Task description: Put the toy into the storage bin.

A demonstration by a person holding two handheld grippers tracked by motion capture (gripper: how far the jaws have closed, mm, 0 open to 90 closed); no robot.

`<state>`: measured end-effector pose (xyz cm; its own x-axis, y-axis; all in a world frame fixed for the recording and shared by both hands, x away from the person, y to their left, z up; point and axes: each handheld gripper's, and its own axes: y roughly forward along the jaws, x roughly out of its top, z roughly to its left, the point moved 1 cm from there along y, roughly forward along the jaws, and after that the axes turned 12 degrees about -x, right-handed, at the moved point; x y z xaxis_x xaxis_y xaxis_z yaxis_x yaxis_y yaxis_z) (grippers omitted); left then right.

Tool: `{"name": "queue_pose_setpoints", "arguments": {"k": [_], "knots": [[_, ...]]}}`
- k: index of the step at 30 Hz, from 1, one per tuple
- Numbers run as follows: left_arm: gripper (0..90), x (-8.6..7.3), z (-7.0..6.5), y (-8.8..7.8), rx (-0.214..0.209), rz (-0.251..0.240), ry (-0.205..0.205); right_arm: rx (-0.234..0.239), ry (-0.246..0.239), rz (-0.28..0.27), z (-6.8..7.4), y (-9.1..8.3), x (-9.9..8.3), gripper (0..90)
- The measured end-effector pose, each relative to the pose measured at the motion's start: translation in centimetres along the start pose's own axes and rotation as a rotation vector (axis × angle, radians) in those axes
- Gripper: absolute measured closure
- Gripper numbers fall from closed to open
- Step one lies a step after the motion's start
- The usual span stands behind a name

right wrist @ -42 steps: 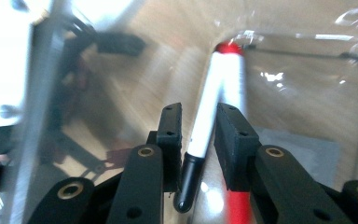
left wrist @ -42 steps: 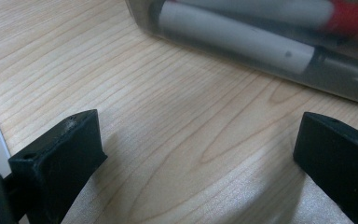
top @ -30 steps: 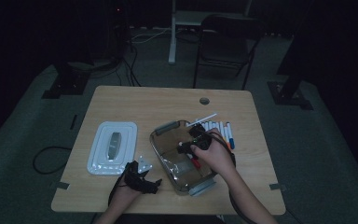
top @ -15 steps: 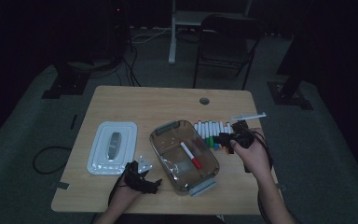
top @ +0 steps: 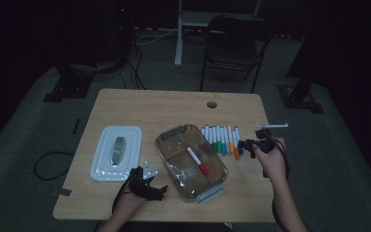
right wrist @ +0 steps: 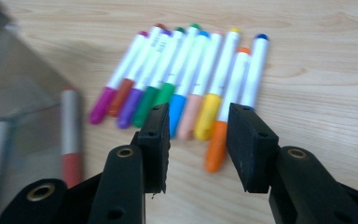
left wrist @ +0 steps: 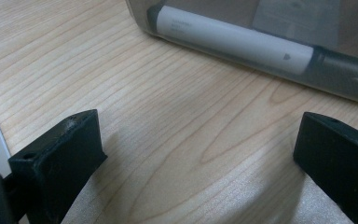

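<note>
9 markers (right wrist: 186,79) lie side by side on the table (top: 140,104), just right of the clear container (top: 171,166) holding 1 red-capped marker (top: 197,160). Right gripper (right wrist: 198,140), jaws just opening and empty, hovers beside the row. Left gripper (left wrist: 200,154) rests released near the lid (top: 107,166).

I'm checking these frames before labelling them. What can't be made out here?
- Left gripper view: printing on the white marker is too small, and the clear plastic container is cut off by the edge.
- Right gripper view: red-capped marker is blurred behind the container wall.
- High view: the object on the white lid is too dim.
</note>
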<state>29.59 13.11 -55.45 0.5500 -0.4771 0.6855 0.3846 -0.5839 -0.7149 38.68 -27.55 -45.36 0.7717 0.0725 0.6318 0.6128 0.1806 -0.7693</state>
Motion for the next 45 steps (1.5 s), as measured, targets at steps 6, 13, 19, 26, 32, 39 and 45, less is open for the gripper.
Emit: {"name": "queue_pose_setpoints", "arguments": {"k": [6,13,19,26,32,39,45], "knots": [[1.9,0.0,0.0,0.0,0.0,0.0,0.0,-0.049,0.03,0.022,-1.4,3.0,0.0,60.0],[1.9,0.0,0.0,0.0,0.0,-0.001,0.0,-0.079,0.038,0.031,-1.8,5.9,0.7,60.0],[1.9,0.0,0.0,0.0,0.0,-0.001,0.0,-0.109,0.048,0.054,-1.9,8.1,1.1,61.7],[1.9,0.0,0.0,0.0,0.0,-0.001,0.0,-0.14,0.068,0.085,-2.4,9.7,1.5,65.1],[1.9,0.0,0.0,0.0,-0.001,-0.001,-0.001,-0.157,0.076,0.112,-2.6,10.6,1.4,69.3],[1.9,0.0,0.0,0.0,0.0,-0.001,0.0,-0.173,0.103,0.128,-3.1,10.7,1.4,76.2],[1.9,0.0,0.0,0.0,0.0,-0.001,0.0,-0.165,0.149,0.117,-3.5,9.5,1.5,76.5]]}}
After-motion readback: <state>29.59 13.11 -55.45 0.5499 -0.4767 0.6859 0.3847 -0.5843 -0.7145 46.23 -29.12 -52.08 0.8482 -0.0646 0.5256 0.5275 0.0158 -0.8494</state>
